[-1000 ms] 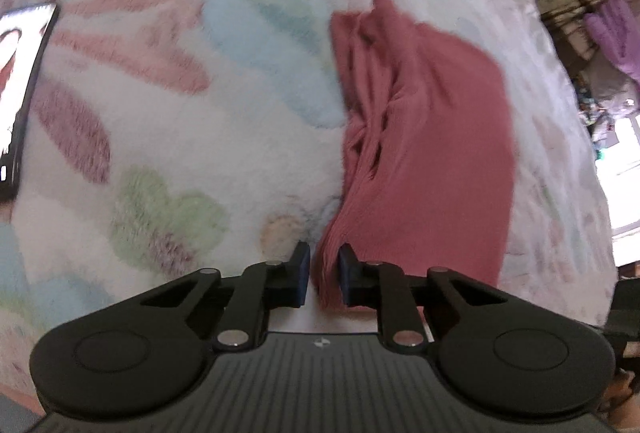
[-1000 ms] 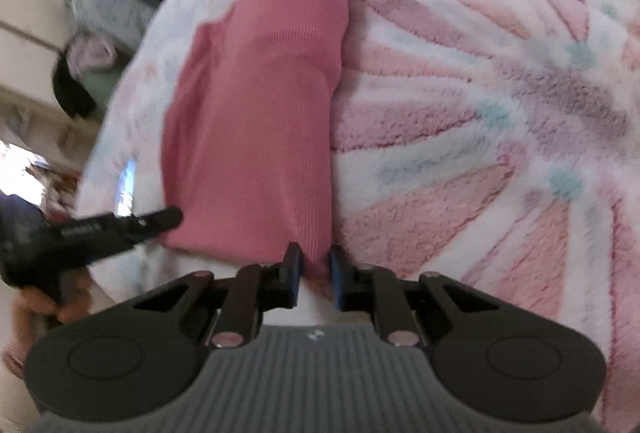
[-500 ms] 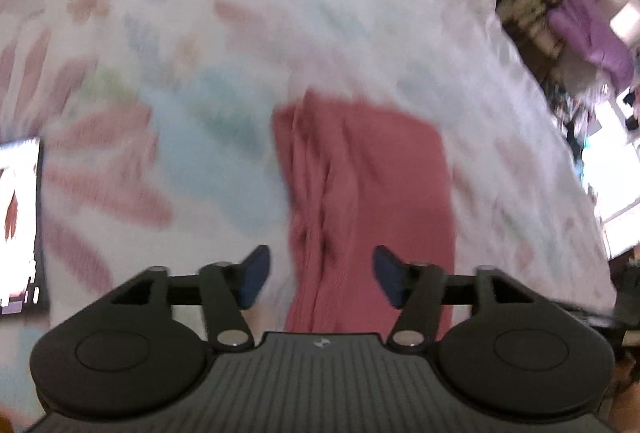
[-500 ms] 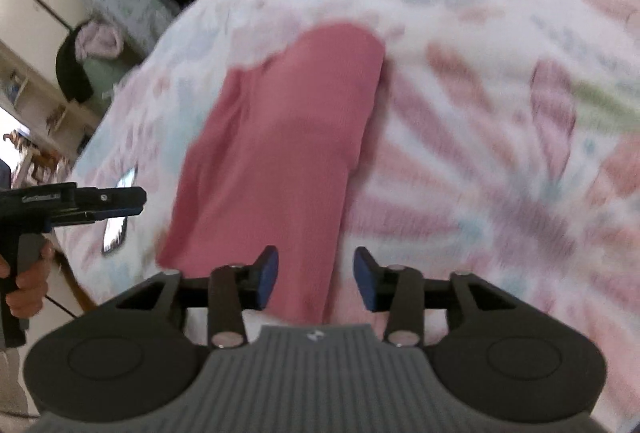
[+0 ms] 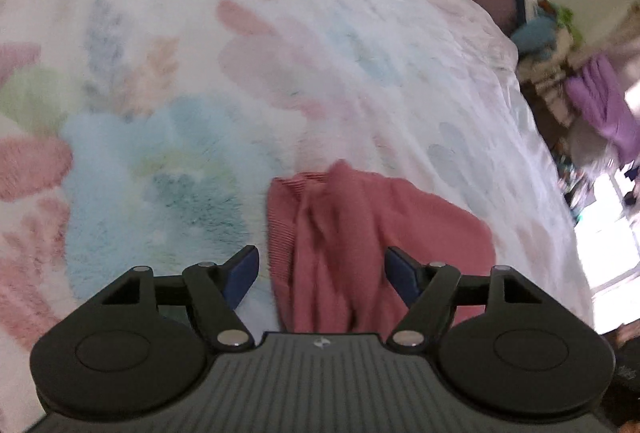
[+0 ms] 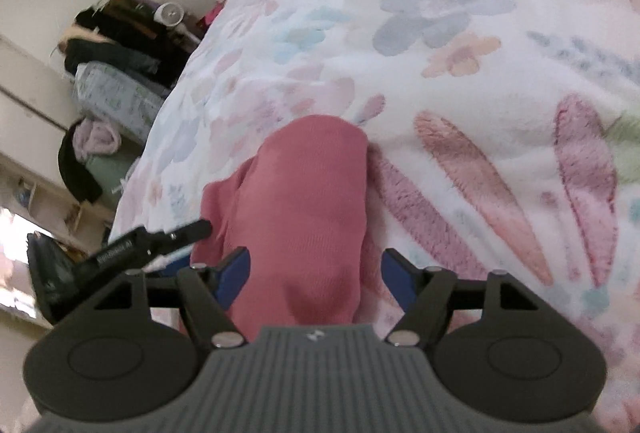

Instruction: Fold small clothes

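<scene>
A small pink garment (image 5: 360,241) lies folded in a narrow strip on the fluffy floral blanket (image 5: 240,73). My left gripper (image 5: 322,273) is open and empty, raised over the garment's near end, with the cloth between and below its blue-padded fingers. In the right wrist view the same garment (image 6: 304,209) runs away from me. My right gripper (image 6: 316,275) is open and empty above its near end. The other gripper (image 6: 120,249) shows at the left of that view, beside the garment's left edge.
The blanket (image 6: 480,73) covers a bed that spreads far ahead and to the sides. Beyond the bed's edge stand piled clothes and shelves (image 6: 108,73). A purple cloth (image 5: 608,105) hangs at the right. A bright window (image 5: 612,233) lies to the right.
Both grippers were shut on the garment's near edge. They have let go, opened wide and lifted back, so the garment now lies free and looks smaller.
</scene>
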